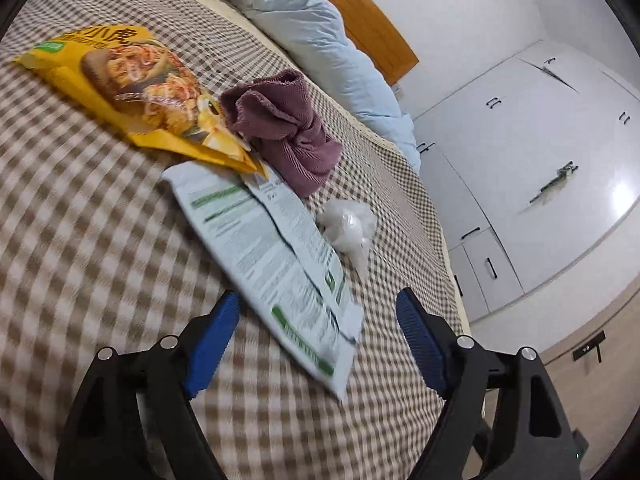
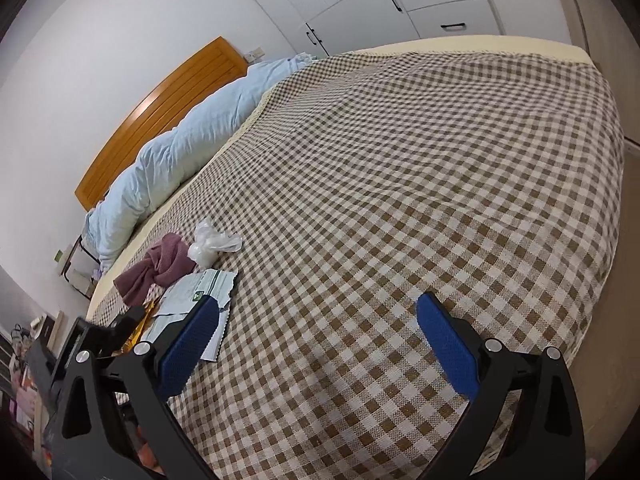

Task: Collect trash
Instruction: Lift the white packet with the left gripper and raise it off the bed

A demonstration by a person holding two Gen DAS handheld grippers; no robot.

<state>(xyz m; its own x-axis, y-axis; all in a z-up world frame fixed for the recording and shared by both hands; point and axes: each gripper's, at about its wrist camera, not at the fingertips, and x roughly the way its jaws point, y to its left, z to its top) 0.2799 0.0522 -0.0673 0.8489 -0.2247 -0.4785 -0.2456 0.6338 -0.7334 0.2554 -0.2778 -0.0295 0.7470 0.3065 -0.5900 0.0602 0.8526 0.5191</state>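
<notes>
While both pairs of blue-padded tongs stand open and empty over the brown-and-white checked bedspread point(image 1: 80, 220), the left gripper point(image 1: 316, 308) hovers at the near end of a flat white-and-green printed wrapper point(image 1: 272, 256). Beyond lie a yellow noodle packet point(image 1: 132, 84), a crumpled white plastic bag point(image 1: 350, 224) and a mauve towel point(image 1: 284, 132); the right gripper point(image 2: 316, 316) faces bare cloth.

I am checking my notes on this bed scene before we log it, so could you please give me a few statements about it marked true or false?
1. The yellow snack bag overlaps the white printed wrapper. True.
2. The left claw is shut on the wrapper. False: its jaws stand open, gripping nothing.
3. The crumpled clear plastic bag lies beside the mauve knitted cloth. True.
4. The right claw holds the cloth. False: it is open and empty.
5. The checked bedspread is blue. False: brown and white.
</notes>
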